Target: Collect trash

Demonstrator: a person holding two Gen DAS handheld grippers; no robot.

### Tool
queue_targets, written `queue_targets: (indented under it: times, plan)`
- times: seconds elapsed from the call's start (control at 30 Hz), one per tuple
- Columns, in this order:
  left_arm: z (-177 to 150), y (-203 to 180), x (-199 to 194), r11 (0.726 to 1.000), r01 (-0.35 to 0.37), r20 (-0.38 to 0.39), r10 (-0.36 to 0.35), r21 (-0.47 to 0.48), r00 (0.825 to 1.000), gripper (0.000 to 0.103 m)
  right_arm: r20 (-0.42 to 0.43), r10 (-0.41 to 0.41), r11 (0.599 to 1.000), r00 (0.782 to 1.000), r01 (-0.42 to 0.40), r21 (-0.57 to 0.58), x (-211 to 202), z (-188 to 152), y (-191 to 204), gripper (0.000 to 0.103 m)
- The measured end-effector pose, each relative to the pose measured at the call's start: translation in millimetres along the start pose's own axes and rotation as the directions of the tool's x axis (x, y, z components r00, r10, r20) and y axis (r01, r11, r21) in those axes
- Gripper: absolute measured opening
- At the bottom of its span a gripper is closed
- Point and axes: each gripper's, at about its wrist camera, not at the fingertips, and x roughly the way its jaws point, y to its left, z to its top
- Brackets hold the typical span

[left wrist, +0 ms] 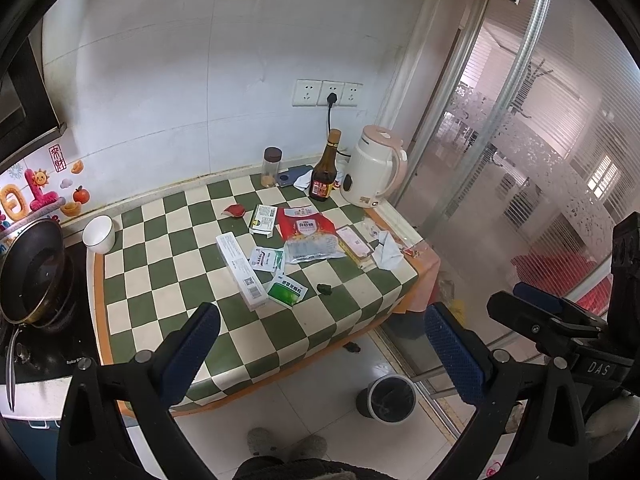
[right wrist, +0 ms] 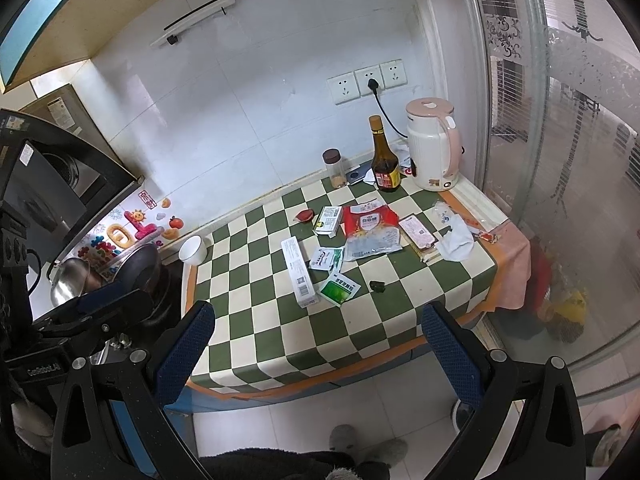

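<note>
Left wrist view first: my left gripper [left wrist: 322, 354] hangs in front of the counter [left wrist: 208, 344] with its jaws wide and nothing between them. Beyond the jaws, on the green-and-white checked cloth, lies the trash. A long white box [left wrist: 241, 271] sits just past the left jaw, with a green sachet [left wrist: 287, 291] beside it and a small dark scrap [left wrist: 324, 289] straight ahead between the jaws. Farther out I see a red-and-clear bag [left wrist: 308, 236], a small white box [left wrist: 263, 220], a white-and-teal sachet [left wrist: 266, 259] and crumpled white paper [left wrist: 386, 251] toward the right jaw's side. A bin [left wrist: 390, 399] stands on the floor below, just inside the right jaw.

From the right wrist view, my right gripper [right wrist: 318, 350] is likewise spread wide and empty, held short of the counter edge. The long white box [right wrist: 299, 271] and green sachet [right wrist: 339, 289] lie ahead, nearer the left jaw; the dark scrap [right wrist: 377, 286] is about midway. At the far end stand a dark bottle [right wrist: 384, 164], a kettle [right wrist: 434, 150] and a small jar [right wrist: 335, 169]. A white bowl [right wrist: 193, 249] sits off beyond the left jaw.
</note>
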Motion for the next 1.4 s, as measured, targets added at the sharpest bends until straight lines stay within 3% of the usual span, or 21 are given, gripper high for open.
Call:
queue_targets:
  times: [0.43,1.4]
  plan:
    - [-11.1,0.1,5.6,1.000,0.002,-0.009,-0.002,-0.015,1.000,0.103,-0.010,0.007,1.000,1.000,-0.007,-0.006,10.3,-1.4,6.8,0.103]
    - [-4.1,6.8,5.9,1.000,0.011,-0.019,-0.011,-0.023,1.000,0.103,-0.025,0.038,0.999,0.999,-0.038,0.001,18.2,-5.4,22.0,0.103]
